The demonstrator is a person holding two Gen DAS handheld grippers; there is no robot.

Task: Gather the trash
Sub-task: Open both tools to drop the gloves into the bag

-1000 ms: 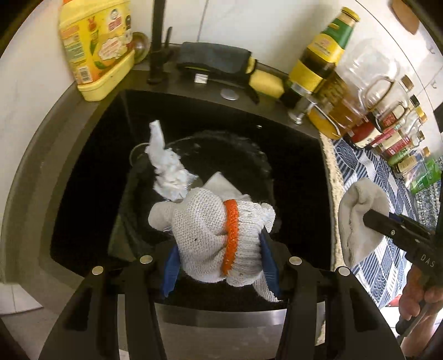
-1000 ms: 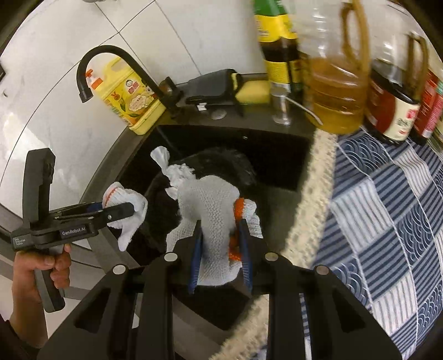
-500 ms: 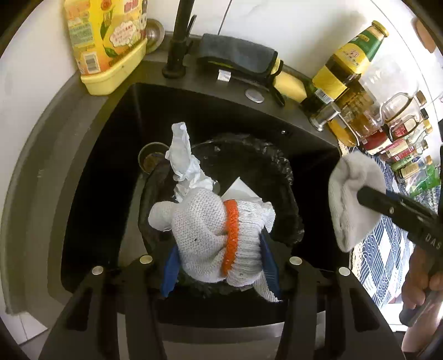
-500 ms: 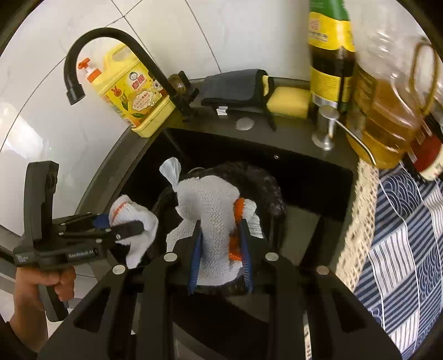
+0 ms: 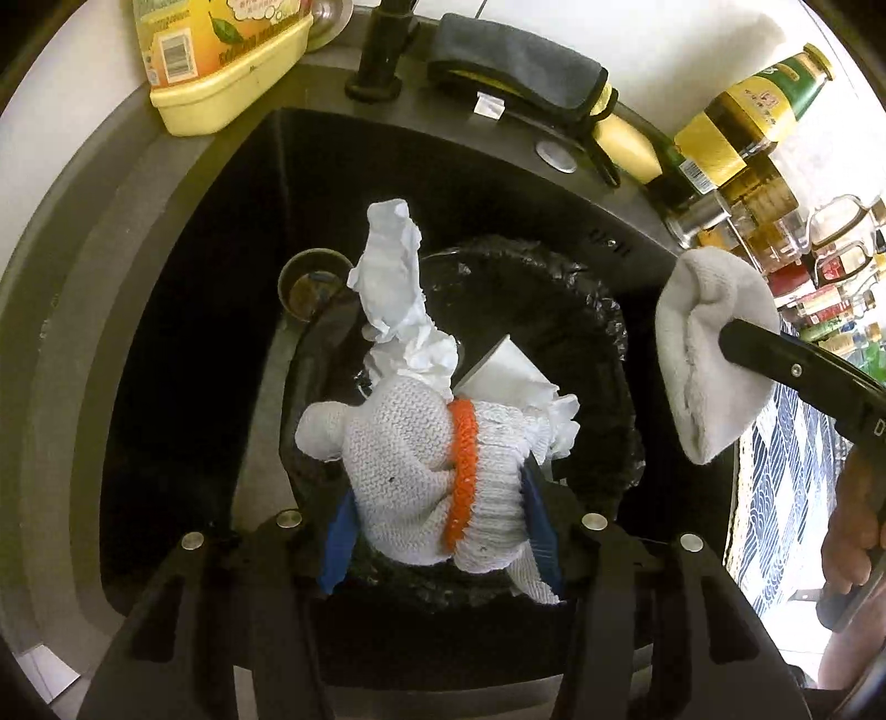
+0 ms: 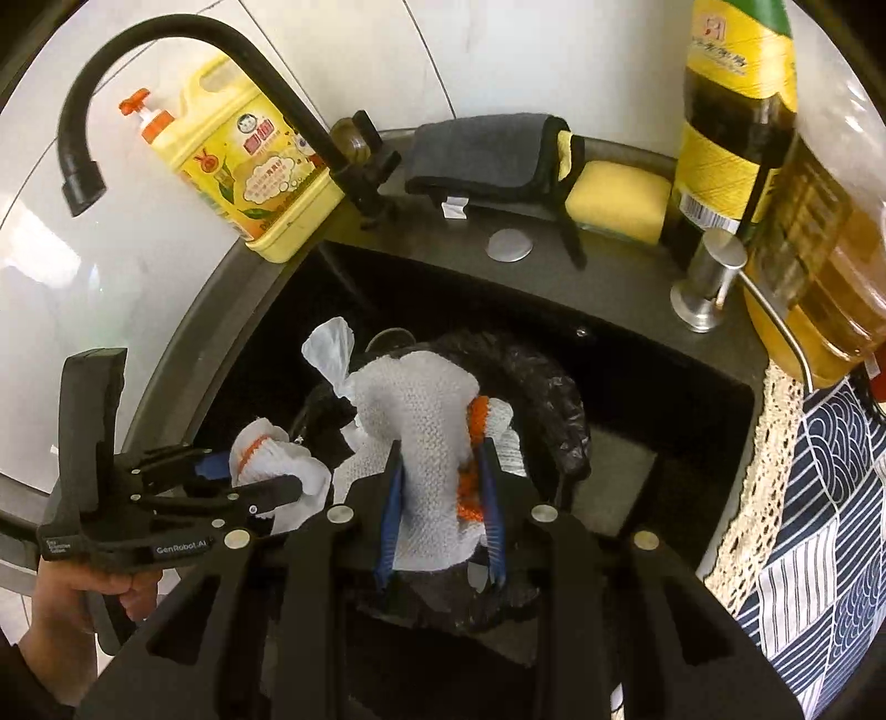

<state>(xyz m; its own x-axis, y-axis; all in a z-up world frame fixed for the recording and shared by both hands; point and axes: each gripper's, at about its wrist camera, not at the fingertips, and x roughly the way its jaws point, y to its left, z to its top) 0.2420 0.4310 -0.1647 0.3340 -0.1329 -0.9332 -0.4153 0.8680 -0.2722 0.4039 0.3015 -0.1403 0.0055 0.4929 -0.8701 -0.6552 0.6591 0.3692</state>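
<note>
wall: white tiles (image 6: 454, 50) gleaming at far side | sink: black basin (image 5: 183, 343) sitting in grey counter (image 6: 626, 166) | right: blue patterned cloth (image 6: 819, 526) lying

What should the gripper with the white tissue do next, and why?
Probably open the left gripper and let go: its crumpled tissue is right over the black-bagged bin in the sink, so it should drop in.

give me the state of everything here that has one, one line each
left tool: shut on crumpled tissue, held over the bin
right tool: glove-covered, cannot tell what it grips
trash bin: open, black liner, standing in the sink
faucet: no water running
dish soap bottle: upright, pump on
gray cloth: folded on the ledge
</note>
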